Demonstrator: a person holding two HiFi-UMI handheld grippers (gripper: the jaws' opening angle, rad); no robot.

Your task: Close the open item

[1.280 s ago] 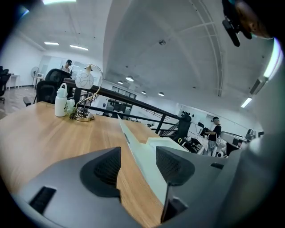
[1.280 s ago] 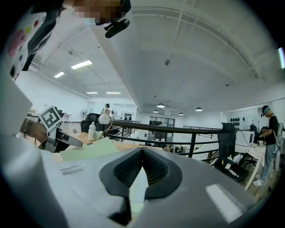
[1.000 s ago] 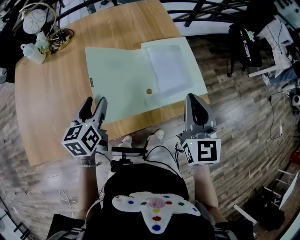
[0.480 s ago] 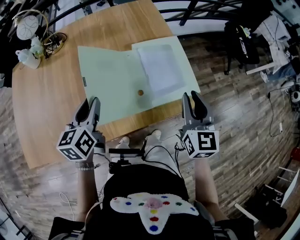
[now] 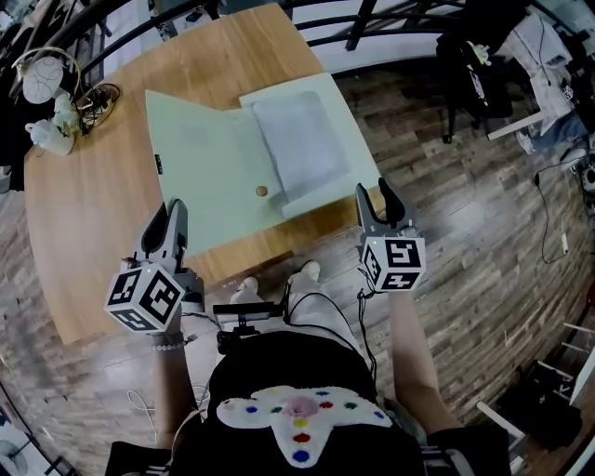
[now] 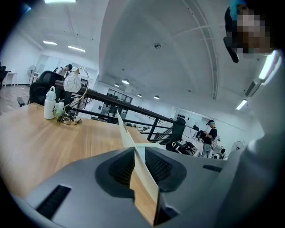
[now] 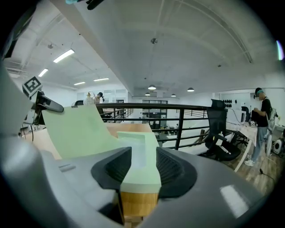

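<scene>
A pale green box file lies open on the wooden table (image 5: 93, 242). Its flat cover (image 5: 204, 177) is at the left and its tray (image 5: 297, 139), with white paper inside, is at the right. My left gripper (image 5: 167, 216) is at the cover's near left edge. Its jaws are closing, and the thin cover (image 6: 127, 136) runs between the pads, which touch it. My right gripper (image 5: 374, 197) is at the tray's near right corner. Its jaws are opening, and the tray corner (image 7: 142, 151) shows in the gap, not pressed. From there the cover (image 7: 80, 129) rises at the left.
A lamp (image 5: 42, 79) and a white bottle (image 5: 51, 130) stand at the table's far left corner. A black railing (image 5: 372, 23) runs behind the table. A black chair (image 5: 474, 74) stands on the wooden floor at the right. The near table edge is just below both grippers.
The left gripper's jaws have narrowed from wide open onto the cover's edge. The right gripper's jaws have gone from shut to wide apart at the tray's corner.
</scene>
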